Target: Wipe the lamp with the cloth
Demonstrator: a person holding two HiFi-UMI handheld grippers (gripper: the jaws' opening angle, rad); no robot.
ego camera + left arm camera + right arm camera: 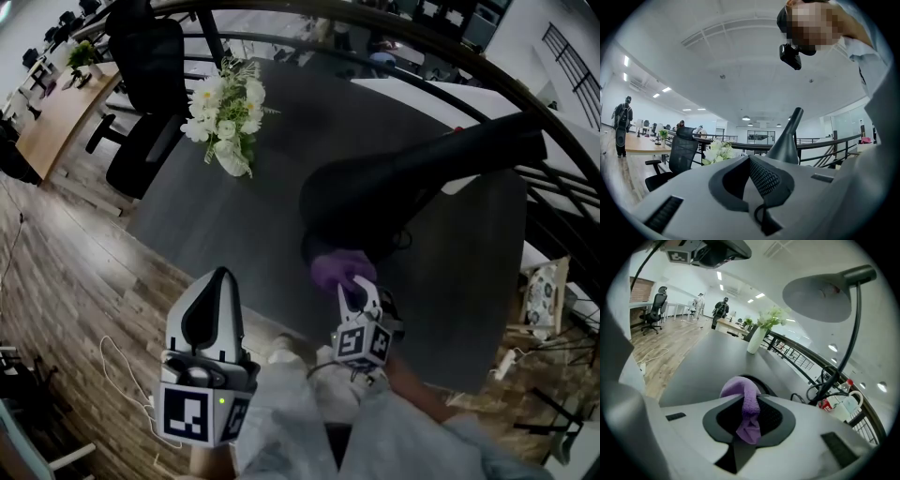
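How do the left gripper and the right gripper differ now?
The left gripper is shut and empty; the right gripper is shut on the purple cloth. The left gripper is at the table's near edge; the right gripper is farther in, by the lamp's base. Both point forward.

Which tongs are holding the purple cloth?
The right tongs: they pinch the purple cloth. The left tongs are shut on nothing.
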